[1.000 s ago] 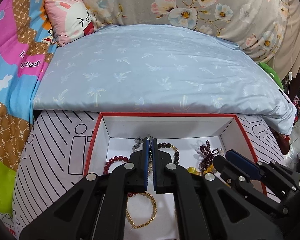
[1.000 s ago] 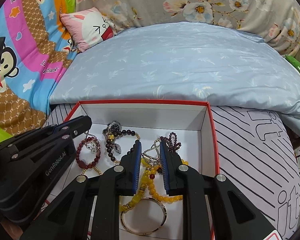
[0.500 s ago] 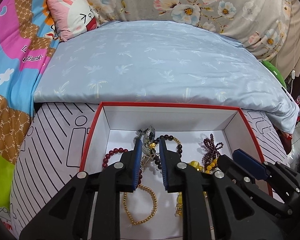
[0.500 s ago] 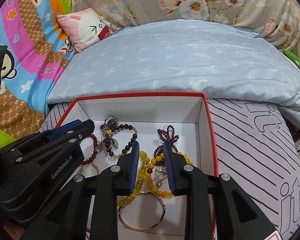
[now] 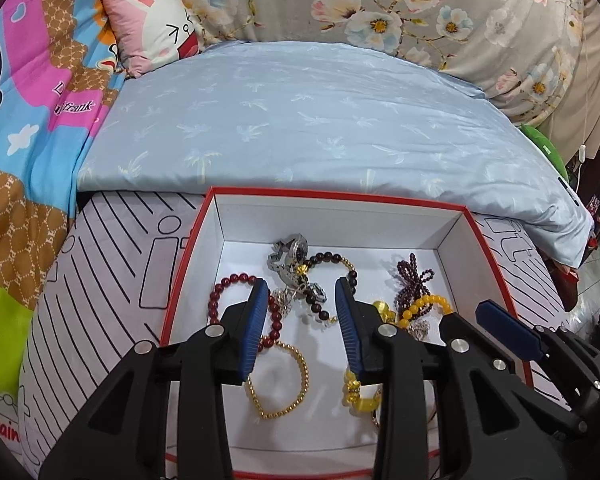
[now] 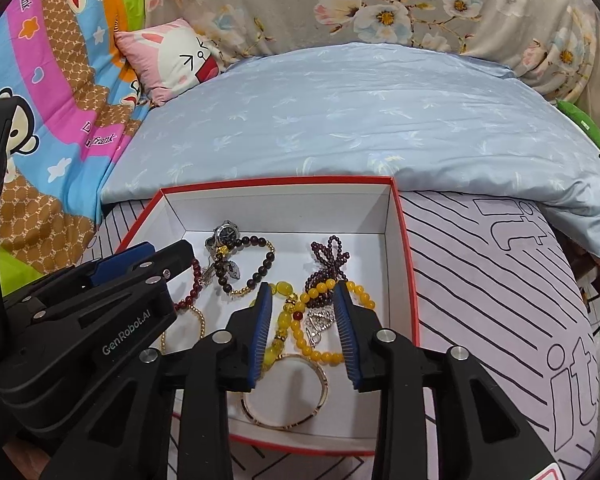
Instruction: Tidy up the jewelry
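Note:
A red-rimmed white box [image 5: 380,224] [image 6: 284,208] on the bed holds a jumble of jewelry. My left gripper [image 5: 302,294] hangs over its left half, jaws opening, nothing pressed between the pads; a silver watch [image 5: 290,256], a dark bead bracelet [image 5: 332,264], a red bead bracelet [image 5: 224,284] and a gold chain [image 5: 296,376] lie below. My right gripper [image 6: 302,296] hangs over the right half, jaws also opening and free, above a yellow bead bracelet [image 6: 320,356], a silver pendant [image 6: 318,322], a purple bead strand [image 6: 330,258] and a gold bangle [image 6: 288,422].
The box sits on a white cover with black line print [image 6: 480,300]. Behind it lies a light blue quilt [image 5: 320,120], a pink rabbit pillow [image 5: 152,24] and a colourful cartoon blanket [image 5: 28,100]. Each gripper shows in the other's view, the right gripper [image 5: 500,328] and the left gripper [image 6: 140,256].
Both grippers' jaws have spread apart from nearly closed. The silver watch and chain that sat between the left pads, and the pendant between the right pads, now lie loose in the box.

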`<state>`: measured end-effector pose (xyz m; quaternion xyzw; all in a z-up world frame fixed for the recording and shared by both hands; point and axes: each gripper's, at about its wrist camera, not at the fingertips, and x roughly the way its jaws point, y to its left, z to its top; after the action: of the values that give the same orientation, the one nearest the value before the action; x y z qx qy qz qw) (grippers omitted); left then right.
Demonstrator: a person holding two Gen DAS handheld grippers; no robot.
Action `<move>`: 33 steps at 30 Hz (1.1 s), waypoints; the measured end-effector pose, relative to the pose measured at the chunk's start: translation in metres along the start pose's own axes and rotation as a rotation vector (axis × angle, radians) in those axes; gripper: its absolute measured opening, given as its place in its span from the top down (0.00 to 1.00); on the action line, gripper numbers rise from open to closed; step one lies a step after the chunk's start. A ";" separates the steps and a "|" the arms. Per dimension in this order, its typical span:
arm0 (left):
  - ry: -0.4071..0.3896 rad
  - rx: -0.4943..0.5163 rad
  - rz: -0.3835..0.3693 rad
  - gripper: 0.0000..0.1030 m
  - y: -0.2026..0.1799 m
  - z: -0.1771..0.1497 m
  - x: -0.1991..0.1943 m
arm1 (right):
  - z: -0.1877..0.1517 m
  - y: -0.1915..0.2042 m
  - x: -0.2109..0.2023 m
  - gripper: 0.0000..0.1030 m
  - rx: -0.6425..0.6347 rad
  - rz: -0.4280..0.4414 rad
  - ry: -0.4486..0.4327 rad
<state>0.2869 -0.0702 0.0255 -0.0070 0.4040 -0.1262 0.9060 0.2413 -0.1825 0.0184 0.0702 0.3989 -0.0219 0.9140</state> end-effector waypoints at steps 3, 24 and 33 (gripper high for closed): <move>-0.003 -0.002 0.006 0.59 0.002 -0.007 -0.006 | -0.005 -0.002 -0.004 0.62 0.003 0.000 0.002; -0.019 -0.056 0.057 0.22 0.020 -0.041 -0.053 | -0.032 -0.001 -0.045 0.40 0.016 -0.039 -0.015; -0.031 -0.063 0.114 0.12 0.020 -0.052 -0.071 | -0.043 -0.007 -0.063 0.28 0.034 -0.060 -0.031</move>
<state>0.2073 -0.0299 0.0403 -0.0143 0.3935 -0.0614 0.9172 0.1669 -0.1837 0.0350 0.0734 0.3864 -0.0572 0.9176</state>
